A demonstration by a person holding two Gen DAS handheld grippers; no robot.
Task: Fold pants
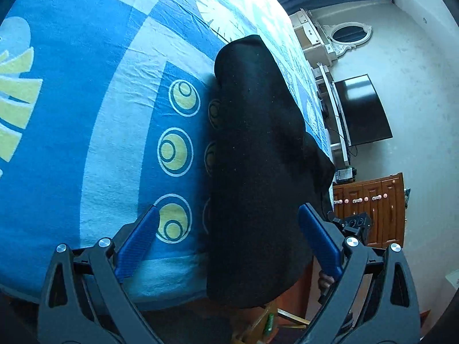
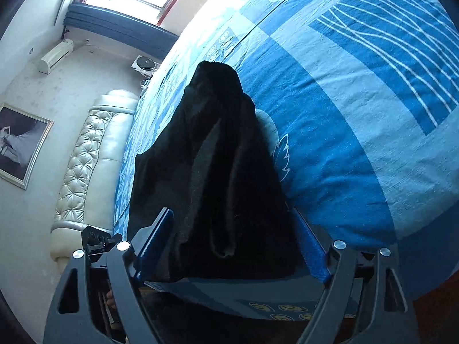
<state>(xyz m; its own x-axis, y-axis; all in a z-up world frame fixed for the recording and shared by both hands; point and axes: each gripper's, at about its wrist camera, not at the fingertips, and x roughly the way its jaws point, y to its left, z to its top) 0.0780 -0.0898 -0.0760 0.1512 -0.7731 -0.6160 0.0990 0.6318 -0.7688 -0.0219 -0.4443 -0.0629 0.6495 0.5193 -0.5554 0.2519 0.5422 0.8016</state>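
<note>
Black pants laid long on the bed, both grippers spread wide at the near edge.

The left gripper (image 1: 226, 240) and right gripper (image 2: 232, 243) each hold nothing, jaws wide and straddling the pants (image 1: 255, 154), likely lining up for a grasp. The near end overhangs the bed's (image 1: 86, 114) front edge; whether waistband or hems, dark cloth hides it. Far end tapers toward the headboard (image 2: 86, 166).
</note>
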